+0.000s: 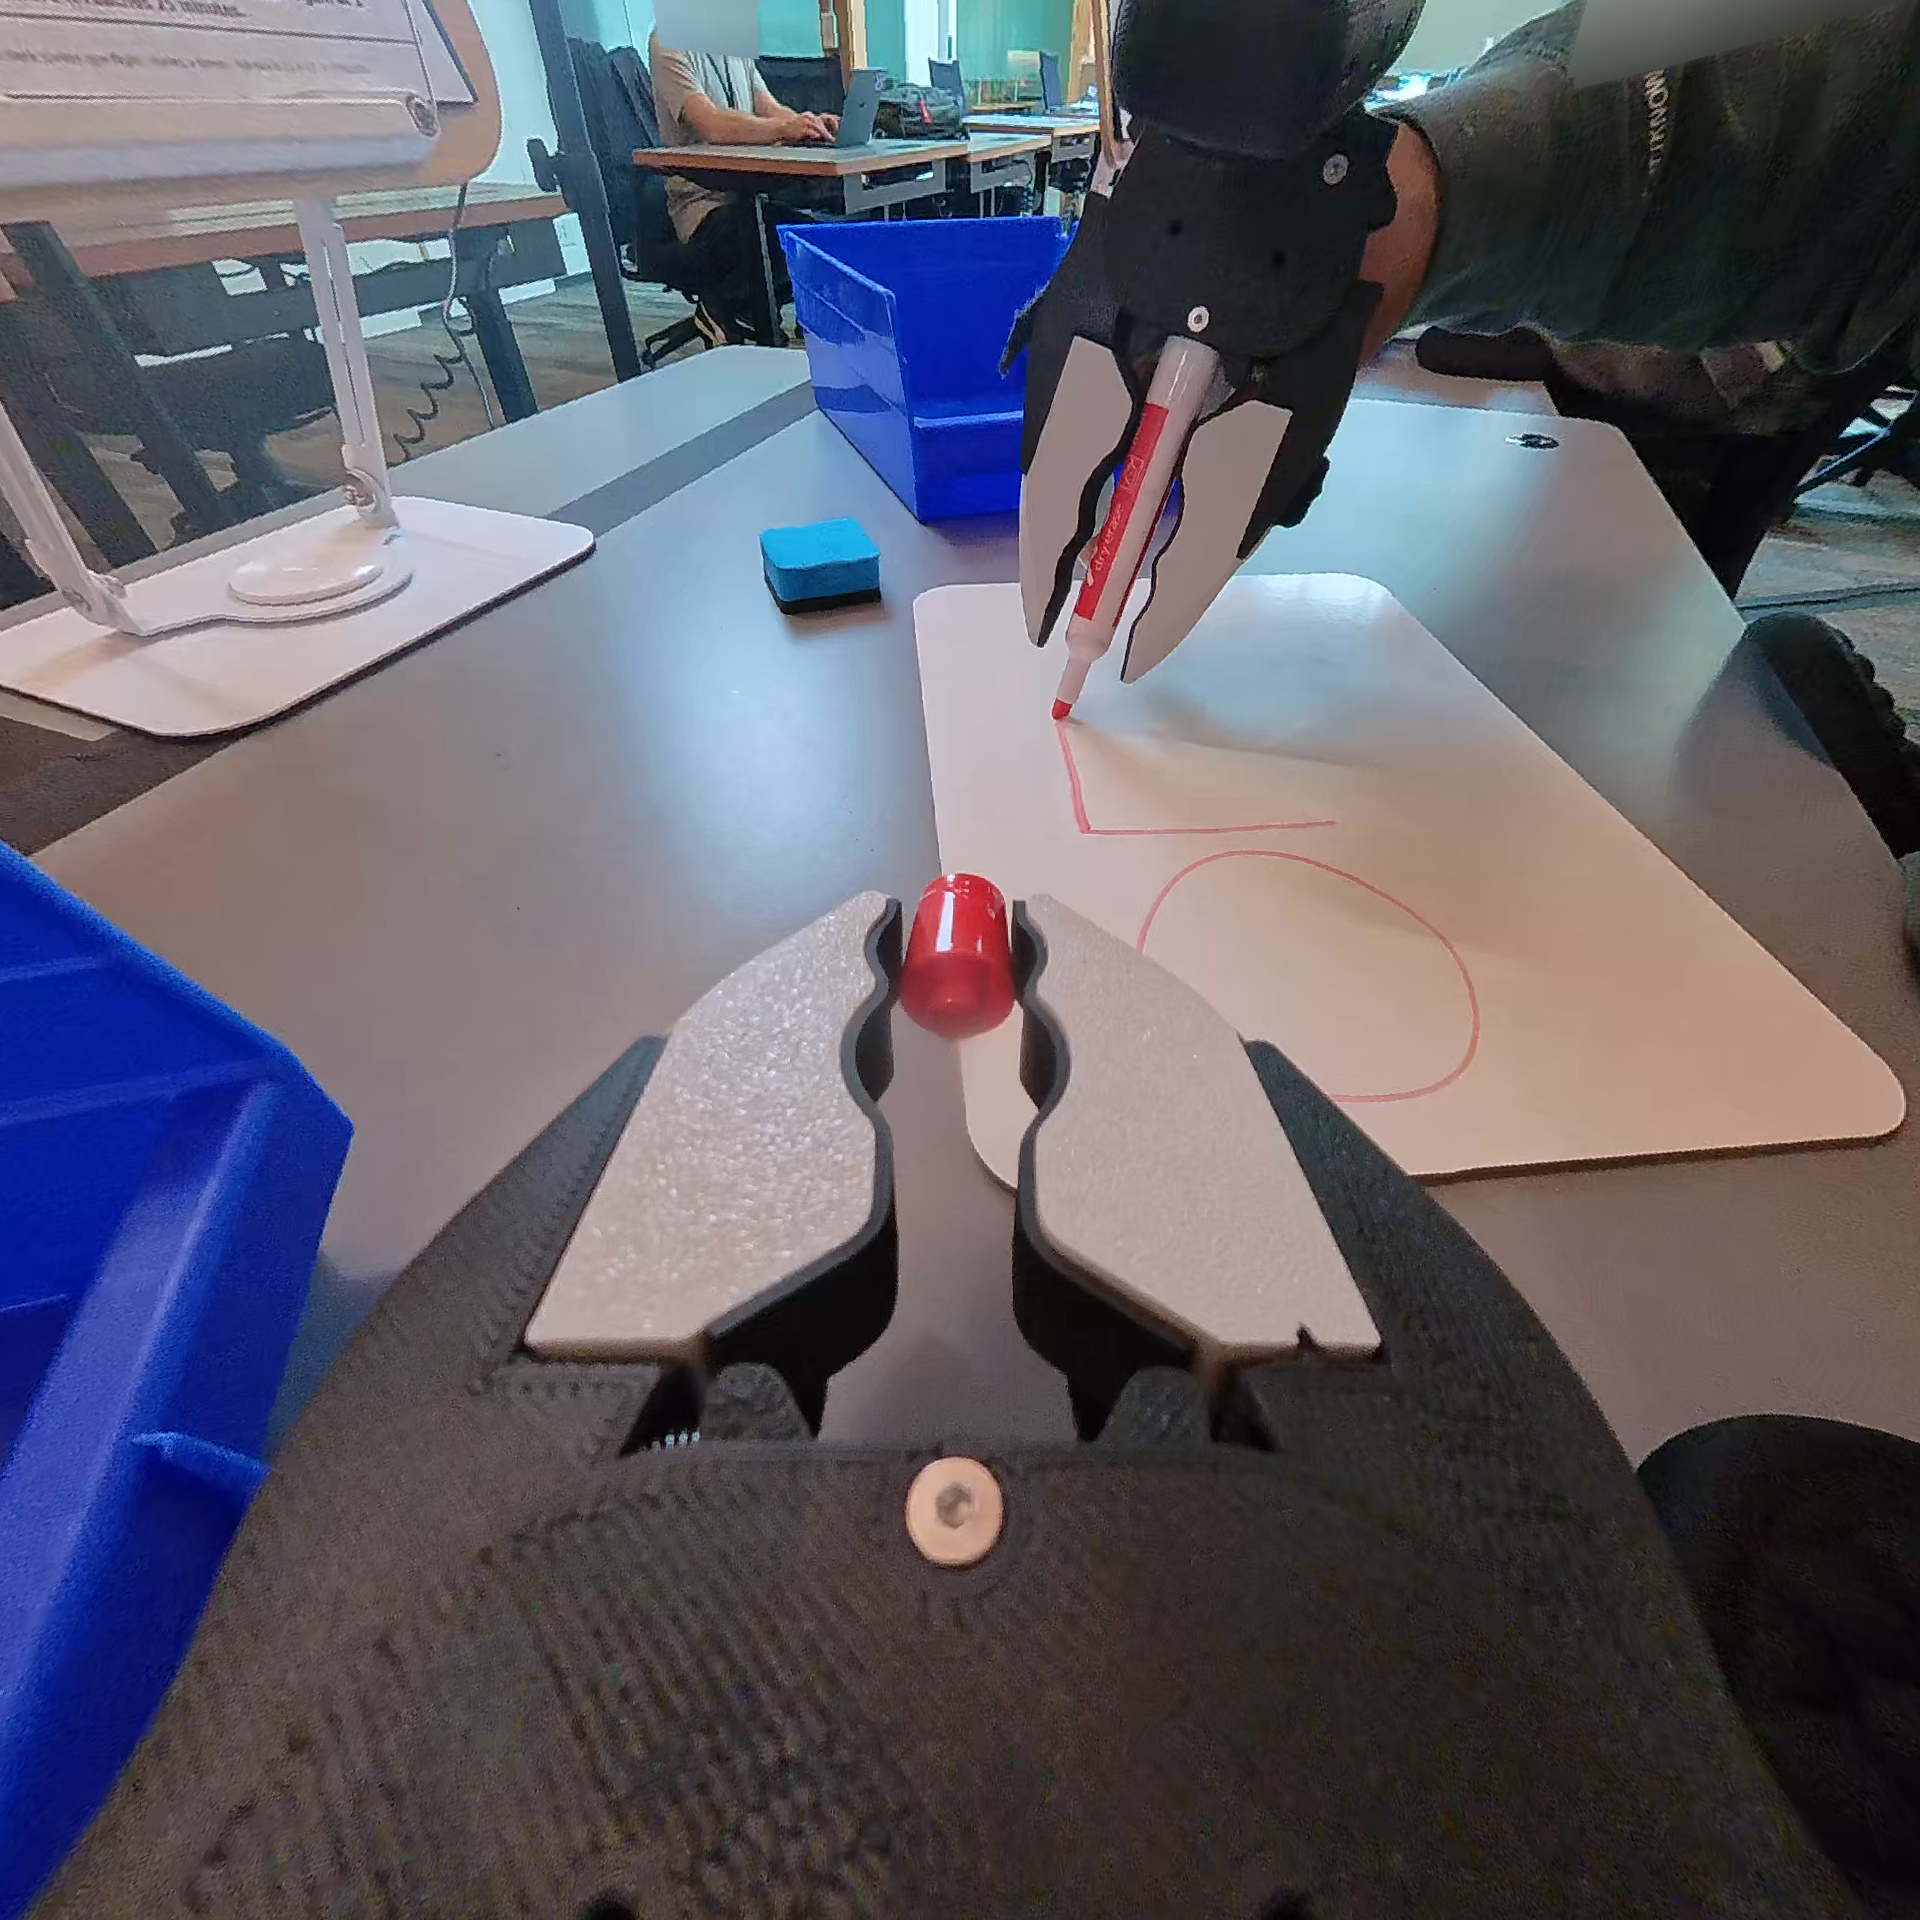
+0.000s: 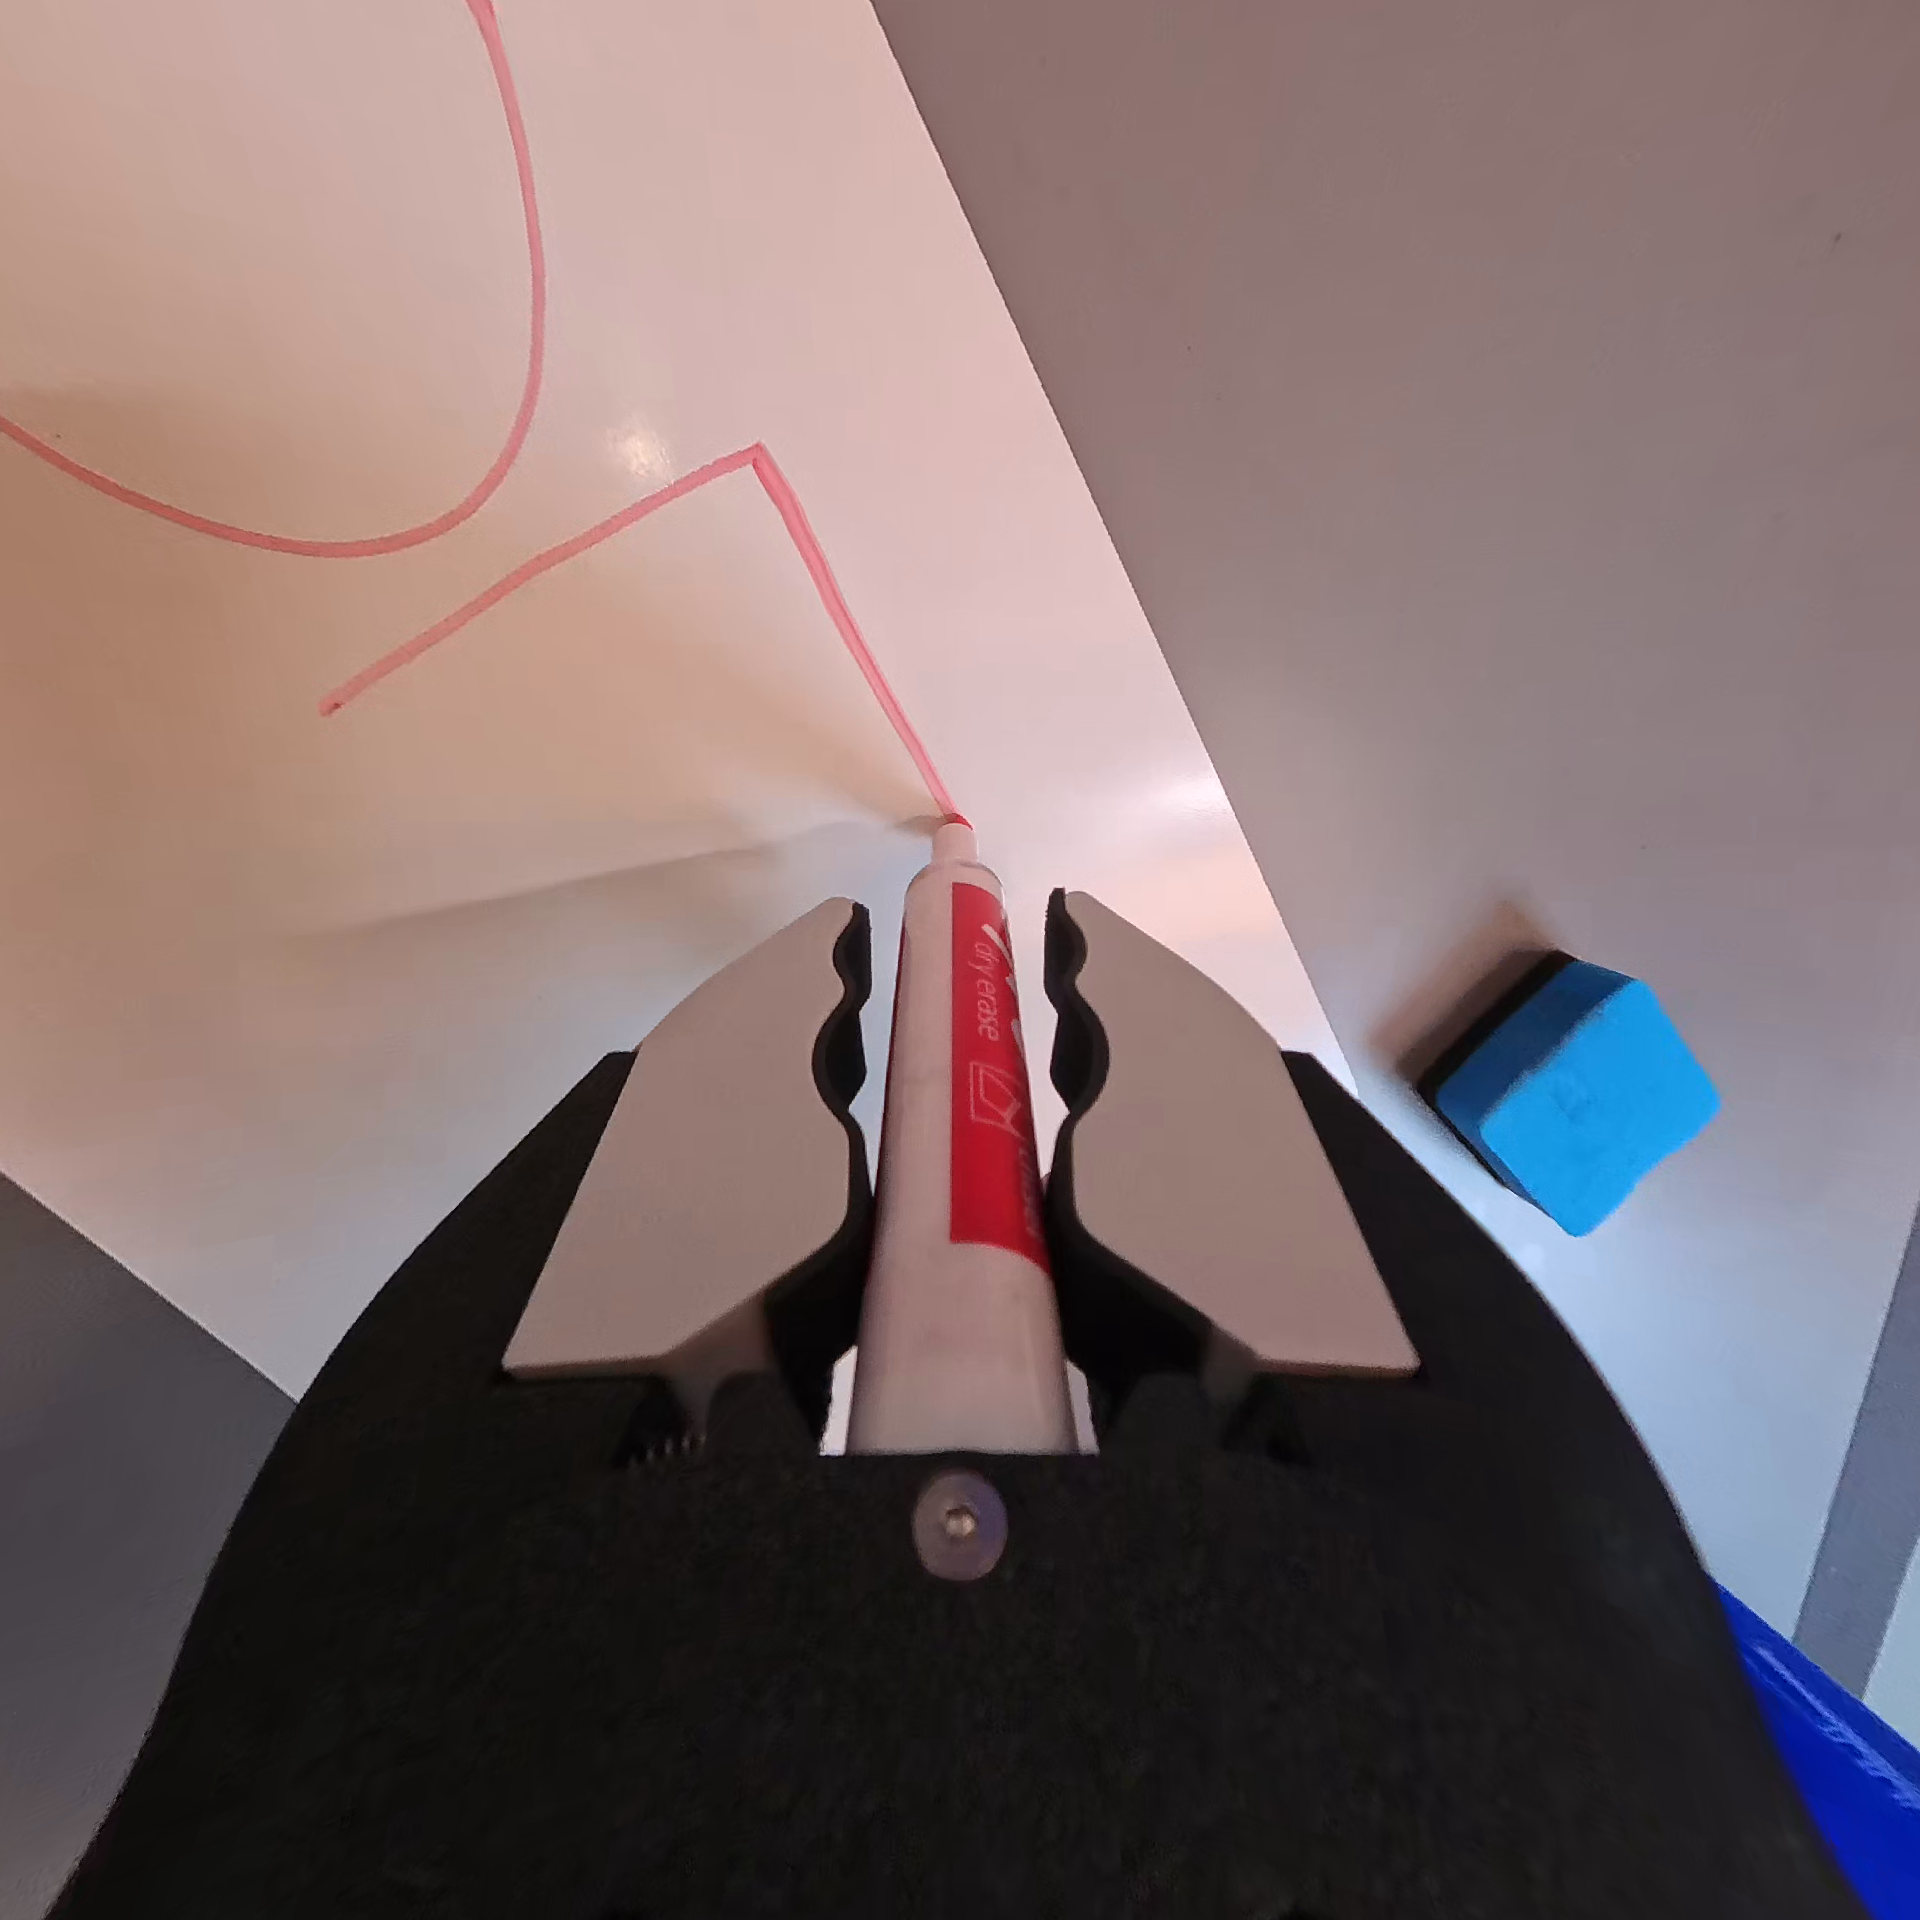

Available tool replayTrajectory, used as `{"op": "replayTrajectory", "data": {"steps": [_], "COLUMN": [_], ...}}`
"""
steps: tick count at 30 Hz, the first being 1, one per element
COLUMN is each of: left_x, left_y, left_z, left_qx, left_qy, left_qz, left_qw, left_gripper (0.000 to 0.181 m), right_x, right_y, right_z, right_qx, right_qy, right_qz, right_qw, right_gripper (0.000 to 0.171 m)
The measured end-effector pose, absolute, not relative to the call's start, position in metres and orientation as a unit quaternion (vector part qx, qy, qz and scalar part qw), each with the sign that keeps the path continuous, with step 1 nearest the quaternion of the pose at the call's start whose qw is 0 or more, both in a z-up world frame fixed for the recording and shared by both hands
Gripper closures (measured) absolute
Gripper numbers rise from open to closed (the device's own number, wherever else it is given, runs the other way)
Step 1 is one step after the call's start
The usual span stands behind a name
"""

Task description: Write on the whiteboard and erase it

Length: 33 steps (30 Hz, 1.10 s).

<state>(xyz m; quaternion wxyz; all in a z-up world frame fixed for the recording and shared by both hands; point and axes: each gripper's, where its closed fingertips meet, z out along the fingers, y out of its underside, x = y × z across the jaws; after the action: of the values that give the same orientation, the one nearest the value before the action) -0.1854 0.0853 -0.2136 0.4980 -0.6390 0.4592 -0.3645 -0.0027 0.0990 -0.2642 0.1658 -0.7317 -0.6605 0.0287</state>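
The whiteboard (image 1: 1558, 935) lies flat on the grey table (image 1: 520, 883), a white sheet with rounded corners. Red lines are drawn on it: a curved, nearly closed loop (image 1: 1455, 966) toward the near end, and beyond it an angled stroke (image 1: 1081, 810) made of a long straight line and a shorter one meeting at a sharp corner.

The marker (image 2: 961, 1091), white with a red label, has its red tip touching the board at the end of the shorter stroke, close to the board's edge. The right gripper (image 2: 956, 914) grips the marker's barrel between its two fingers, the jaws narrowed to the barrel's width, with the tip sticking out past the fingertips. In the left wrist view this gripper comes down steeply from above, the marker tilted.

The left gripper (image 1: 956, 914) has its jaws nearly closed on the red marker cap (image 1: 956, 956), which sits between the fingertips at the board's near edge; whether the cap rests on the surface or hangs just above it cannot be told from this angle.

A blue eraser (image 1: 821, 566) with a black base sits on the table just beside the board's far end. Behind it stands a blue bin (image 1: 914, 364); another blue bin (image 1: 125, 1247) is near the left gripper. A white stand (image 1: 312, 582) sits on its flat base farther off.
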Motion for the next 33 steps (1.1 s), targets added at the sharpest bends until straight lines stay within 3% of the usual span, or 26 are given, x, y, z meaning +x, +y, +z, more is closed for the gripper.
{"op": "replayTrajectory", "data": {"steps": [33], "left_x": [-0.186], "left_y": [0.086], "left_z": [-0.215], "left_qx": [-0.642], "left_qy": [0.455], "left_qz": [-0.36], "left_qw": [0.5], "left_gripper": [0.161], "right_x": [0.033], "right_y": [0.032], "right_z": [-0.264], "right_qx": [-0.749], "right_qy": [-0.642], "right_qz": [0.033], "right_qw": [0.163], "right_gripper": [0.138]}}
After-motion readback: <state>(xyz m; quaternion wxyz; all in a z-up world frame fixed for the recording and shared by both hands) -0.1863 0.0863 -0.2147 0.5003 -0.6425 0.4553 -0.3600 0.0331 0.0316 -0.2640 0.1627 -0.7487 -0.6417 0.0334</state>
